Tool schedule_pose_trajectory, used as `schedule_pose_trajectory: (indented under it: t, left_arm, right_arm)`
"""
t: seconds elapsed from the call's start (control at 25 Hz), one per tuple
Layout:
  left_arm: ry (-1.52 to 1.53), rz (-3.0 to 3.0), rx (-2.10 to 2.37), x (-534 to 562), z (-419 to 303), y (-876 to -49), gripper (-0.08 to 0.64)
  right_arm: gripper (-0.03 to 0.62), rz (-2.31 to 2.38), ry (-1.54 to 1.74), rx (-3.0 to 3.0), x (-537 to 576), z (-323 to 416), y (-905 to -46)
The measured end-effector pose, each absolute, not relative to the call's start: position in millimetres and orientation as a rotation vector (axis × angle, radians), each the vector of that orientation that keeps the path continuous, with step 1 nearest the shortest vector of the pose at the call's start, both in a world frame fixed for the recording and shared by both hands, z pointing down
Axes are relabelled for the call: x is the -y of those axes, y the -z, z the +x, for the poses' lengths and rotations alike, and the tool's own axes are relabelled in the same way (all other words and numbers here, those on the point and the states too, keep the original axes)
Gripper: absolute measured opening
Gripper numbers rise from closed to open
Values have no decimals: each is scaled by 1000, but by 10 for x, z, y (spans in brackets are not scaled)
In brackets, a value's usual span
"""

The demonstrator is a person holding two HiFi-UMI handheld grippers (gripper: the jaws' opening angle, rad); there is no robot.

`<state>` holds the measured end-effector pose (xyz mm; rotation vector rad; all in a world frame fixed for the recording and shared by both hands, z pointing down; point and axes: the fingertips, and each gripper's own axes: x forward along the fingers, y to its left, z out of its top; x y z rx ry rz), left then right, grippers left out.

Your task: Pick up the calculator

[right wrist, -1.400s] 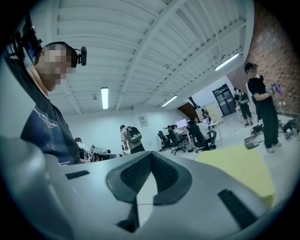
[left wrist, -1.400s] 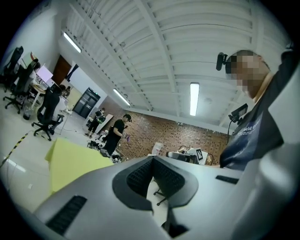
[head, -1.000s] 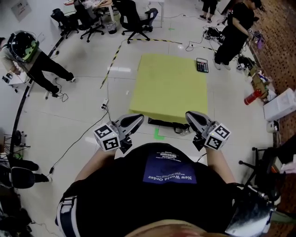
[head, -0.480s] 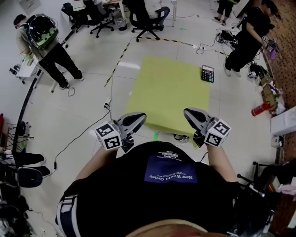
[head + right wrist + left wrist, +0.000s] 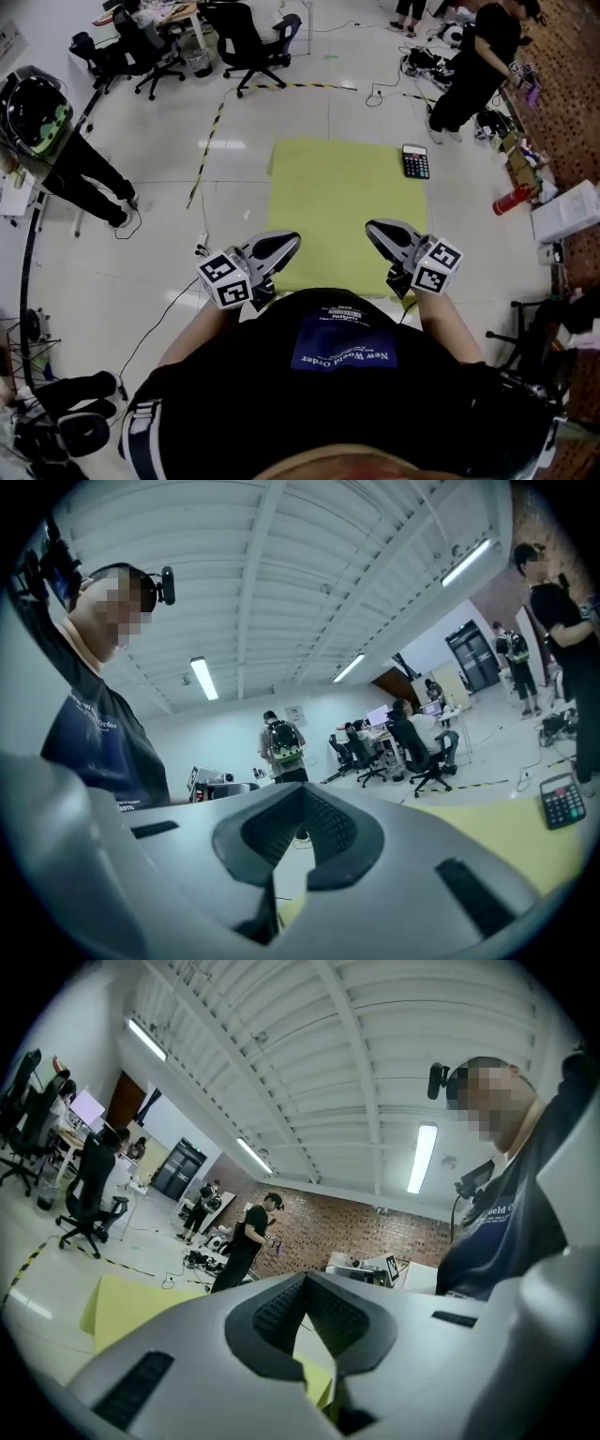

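The calculator (image 5: 415, 161) is black with light keys and lies flat at the far right corner of a yellow-green table (image 5: 342, 202); it also shows at the right edge of the right gripper view (image 5: 562, 801). My left gripper (image 5: 284, 245) and right gripper (image 5: 378, 232) are held level in front of my chest, over the table's near edge and well short of the calculator. In the left gripper view the left gripper (image 5: 305, 1283) has its pads together with nothing between them. The right gripper (image 5: 302, 791) looks the same, shut and empty.
A person in black (image 5: 473, 61) stands just beyond the table's far right corner. Office chairs (image 5: 248, 33) stand at the back, a person with a backpack (image 5: 52, 131) at left. A red bottle-like thing (image 5: 511, 199) and a white box (image 5: 567, 211) lie right. Cables and striped tape (image 5: 208, 141) cross the floor.
I have walked toward the table, so its near edge now lies under both grippers and the calculator is closer. Both grippers stayed shut and empty.
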<state>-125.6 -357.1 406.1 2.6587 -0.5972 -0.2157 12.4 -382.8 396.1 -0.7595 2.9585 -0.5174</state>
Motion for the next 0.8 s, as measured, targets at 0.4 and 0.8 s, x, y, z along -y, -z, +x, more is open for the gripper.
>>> schedule_pose_trajectory:
  t: [0.4,0.8]
  left_arm:
    - [242,2611,521,4329,-1375,-4149,6]
    - [101,2579,601,4776,-97,-4301,6]
  right_arm:
    - [-14,-838,555,-2998,4363,48,-4004]
    - [-14,-764,633,-2918,5029,1300,-4243]
